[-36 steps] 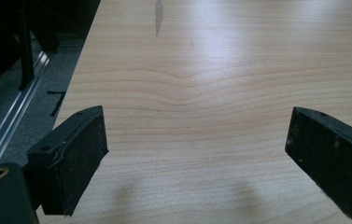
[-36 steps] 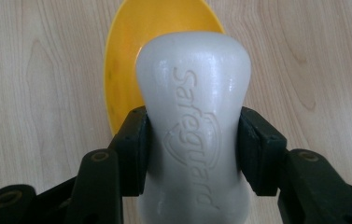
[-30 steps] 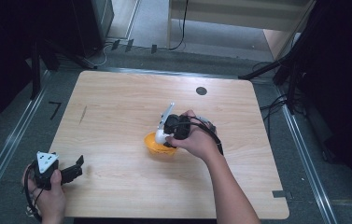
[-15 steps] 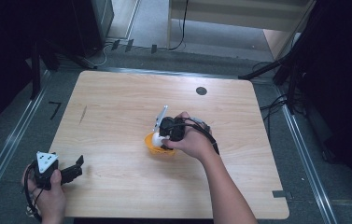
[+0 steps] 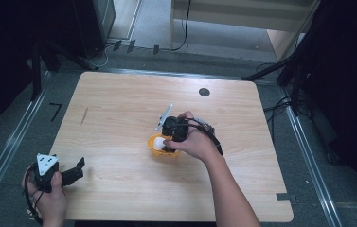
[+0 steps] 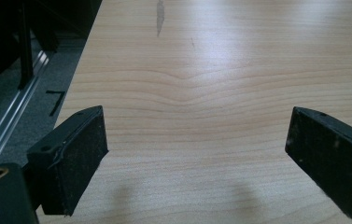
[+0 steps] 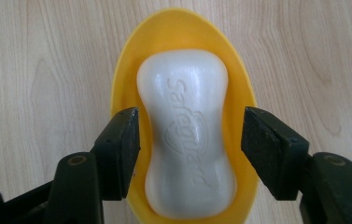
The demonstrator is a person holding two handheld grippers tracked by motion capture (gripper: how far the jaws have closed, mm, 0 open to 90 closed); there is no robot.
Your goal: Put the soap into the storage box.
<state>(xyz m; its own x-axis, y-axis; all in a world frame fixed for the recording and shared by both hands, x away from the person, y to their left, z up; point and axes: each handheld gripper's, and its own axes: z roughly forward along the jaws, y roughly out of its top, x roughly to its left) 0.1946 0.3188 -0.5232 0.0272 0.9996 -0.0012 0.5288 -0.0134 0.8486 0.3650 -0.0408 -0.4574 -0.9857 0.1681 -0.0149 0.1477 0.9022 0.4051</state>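
Note:
A white bar of soap (image 7: pixel 185 135) lies in a yellow oval soap dish (image 7: pixel 183 28) on the wooden table, near its middle; in the high view the soap (image 5: pixel 158 143) sits in the dish (image 5: pixel 155 151). My right gripper (image 7: pixel 190 142) points straight down over it, open, one jaw on each side of the soap's narrow waist with small gaps. In the high view the right gripper (image 5: pixel 169 142) is held by the person's hand. My left gripper (image 5: pixel 74 172) rests at the table's near left corner, open, with bare wood between its jaws (image 6: pixel 197 158).
The wooden table (image 5: pixel 119 109) has a round black grommet (image 5: pixel 204 91) near its far edge and a dark streak (image 5: pixel 84 116) at the left. Metal rails and grey floor (image 5: pixel 20 137) flank the table. Cables lie on the floor beyond.
The right gripper has come down and slightly left over the dish, so its jaws now straddle the soap. The left gripper has stayed put.

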